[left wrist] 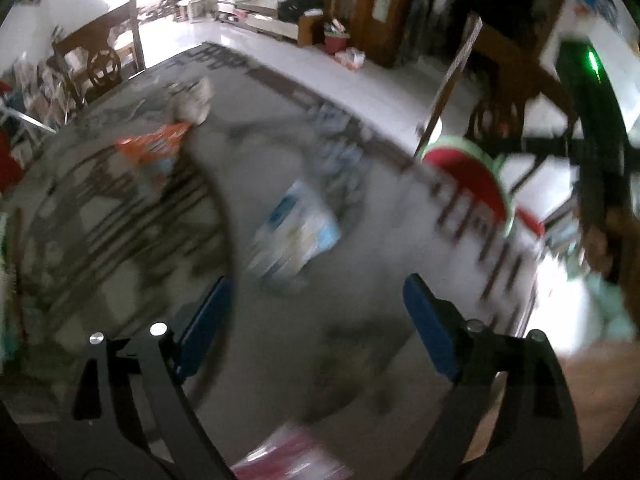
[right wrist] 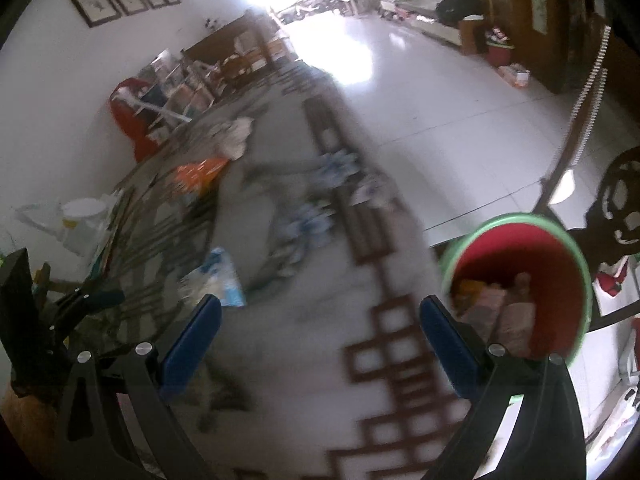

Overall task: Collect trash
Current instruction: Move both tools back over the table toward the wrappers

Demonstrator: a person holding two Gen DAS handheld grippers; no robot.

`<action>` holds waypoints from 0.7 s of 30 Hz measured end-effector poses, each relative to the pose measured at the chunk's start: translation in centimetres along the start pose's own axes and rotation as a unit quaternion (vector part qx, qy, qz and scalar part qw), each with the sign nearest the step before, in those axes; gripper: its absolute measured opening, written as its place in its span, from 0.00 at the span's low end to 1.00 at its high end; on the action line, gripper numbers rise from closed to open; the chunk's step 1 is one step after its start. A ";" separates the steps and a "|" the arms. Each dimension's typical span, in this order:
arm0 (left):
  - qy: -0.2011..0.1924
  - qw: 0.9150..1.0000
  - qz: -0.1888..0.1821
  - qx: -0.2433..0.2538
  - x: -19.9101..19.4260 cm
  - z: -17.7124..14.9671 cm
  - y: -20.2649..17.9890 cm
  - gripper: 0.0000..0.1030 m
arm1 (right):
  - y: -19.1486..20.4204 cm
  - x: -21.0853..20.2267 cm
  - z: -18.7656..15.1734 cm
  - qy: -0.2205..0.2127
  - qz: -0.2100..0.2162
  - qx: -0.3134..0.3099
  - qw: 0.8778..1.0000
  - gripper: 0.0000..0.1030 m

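Observation:
Both views are motion-blurred. My left gripper (left wrist: 316, 316) is open and empty above a grey patterned rug (left wrist: 280, 360). A white and blue wrapper (left wrist: 296, 228) lies on the rug just ahead of it. An orange snack bag (left wrist: 154, 146) and crumpled white paper (left wrist: 194, 104) lie farther off. My right gripper (right wrist: 320, 340) is open and empty. A red bin with a green rim (right wrist: 520, 284) holding trash stands just right of its right finger; the bin also shows in the left wrist view (left wrist: 472, 172). The wrapper (right wrist: 218, 276) and orange bag (right wrist: 198, 174) show left of the right gripper.
More blue and white litter (right wrist: 316, 216) lies along the rug's brown border. A white bucket (right wrist: 82, 220) stands at the left rug edge. Wooden chairs (left wrist: 100, 60) and shelves (right wrist: 180, 88) stand beyond. Glossy white tile floor (right wrist: 440, 92) lies to the right. A pink item (left wrist: 288, 460) lies below the left gripper.

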State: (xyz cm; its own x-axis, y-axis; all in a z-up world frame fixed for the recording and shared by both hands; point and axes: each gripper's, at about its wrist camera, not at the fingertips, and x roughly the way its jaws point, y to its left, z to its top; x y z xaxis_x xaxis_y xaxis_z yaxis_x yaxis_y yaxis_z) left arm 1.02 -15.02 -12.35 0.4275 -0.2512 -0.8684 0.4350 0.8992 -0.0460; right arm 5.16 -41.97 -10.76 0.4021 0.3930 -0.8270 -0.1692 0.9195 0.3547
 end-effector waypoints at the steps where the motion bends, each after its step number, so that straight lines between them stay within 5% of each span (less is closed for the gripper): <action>1: 0.011 1.000 0.002 0.018 -0.4 -1.2 0.6 0.84 | 1.2 0.6 -0.3 0.006 0.002 -0.006 1.000 0.93; 4: 0.041 0.996 -0.005 0.081 -1.2 -4.4 1.4 0.86 | 3.9 1.9 -1.0 0.018 0.009 -0.016 1.000 0.93; 9: 0.088 0.974 -0.003 0.208 -1.4 -10.1 1.0 0.87 | 7.9 4.0 -2.3 0.032 0.026 -0.016 0.999 0.93; 12: 0.105 0.967 -0.001 0.231 -0.7 -12.1 1.6 0.87 | 10.3 4.6 -3.2 0.038 0.027 -0.026 0.999 0.93; 15: 0.113 0.970 -0.016 0.213 0.0 -12.8 2.6 0.86 | 11.9 4.7 -4.0 0.041 0.018 -0.039 0.998 0.93; 17: 0.117 0.972 -0.022 0.202 0.3 -13.0 3.0 0.80 | 12.6 4.8 -4.3 0.041 0.014 -0.040 0.998 0.93; 19: 0.122 0.973 -0.018 0.193 0.8 -13.3 3.4 0.51 | 12.8 4.7 -4.4 0.042 0.012 -0.038 0.998 0.93; 21: 0.132 0.975 -0.016 0.180 1.4 -13.6 3.8 0.33 | 13.0 4.8 -4.5 0.045 0.007 -0.036 0.998 0.93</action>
State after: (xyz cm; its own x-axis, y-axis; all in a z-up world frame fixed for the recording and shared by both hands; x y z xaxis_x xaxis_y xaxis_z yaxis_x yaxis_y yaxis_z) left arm -7.50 -7.06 -20.43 0.2111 -0.1336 -0.9683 0.7152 0.6963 0.0598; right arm 0.84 -28.10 -12.07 0.3174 0.4010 -0.8593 -0.2399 0.9107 0.3364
